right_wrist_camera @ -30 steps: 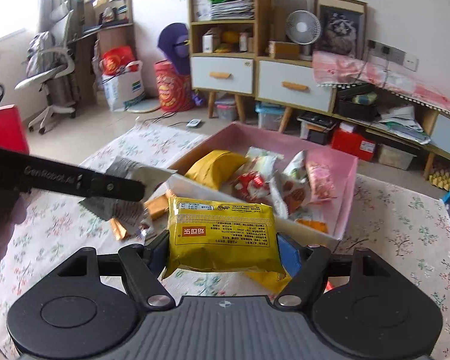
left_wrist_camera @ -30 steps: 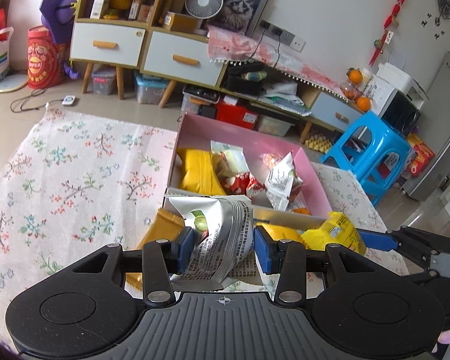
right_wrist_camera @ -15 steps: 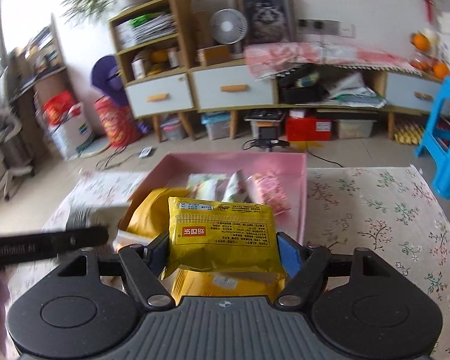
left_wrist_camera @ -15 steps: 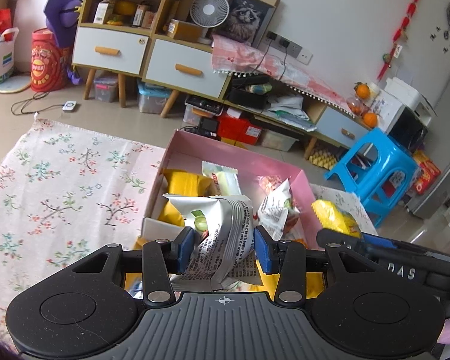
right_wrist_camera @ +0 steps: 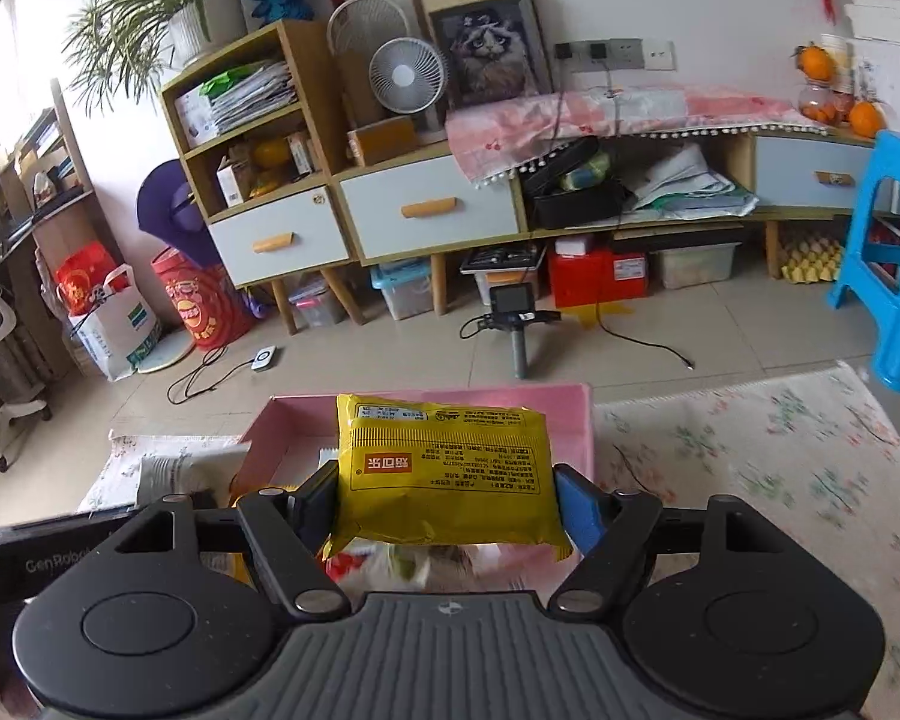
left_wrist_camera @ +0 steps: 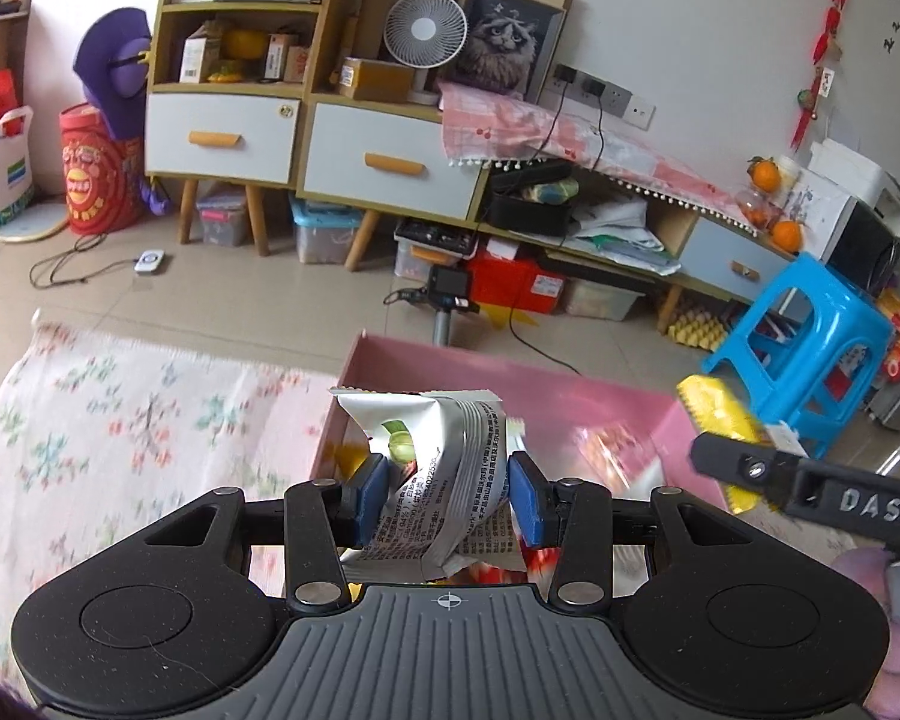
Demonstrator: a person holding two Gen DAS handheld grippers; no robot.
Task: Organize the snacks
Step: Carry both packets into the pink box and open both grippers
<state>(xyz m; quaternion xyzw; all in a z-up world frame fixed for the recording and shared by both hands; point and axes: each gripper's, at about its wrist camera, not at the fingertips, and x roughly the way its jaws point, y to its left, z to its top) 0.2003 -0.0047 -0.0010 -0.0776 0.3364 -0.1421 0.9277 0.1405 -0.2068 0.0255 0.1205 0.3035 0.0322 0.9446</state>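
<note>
Tools (left_wrist_camera: pixel 449 492) (right_wrist_camera: pixel 450 507) clench silver packet (left_wrist_camera: pixel 438 468) and yellow packet (right_wrist_camera: pixel 447 474) above pink box (right_wrist_camera: pixel 576 420).

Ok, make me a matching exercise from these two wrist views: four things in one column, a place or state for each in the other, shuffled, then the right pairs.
Things:
1. silver packet
2. yellow packet
3. pink box
4. blue stool

Places or states:
A. on the floral cloth, snacks inside
B. clamped in the left gripper
C. on the tiled floor, off to the right
D. clamped in the right gripper

Pairs: 1-B, 2-D, 3-A, 4-C
</note>
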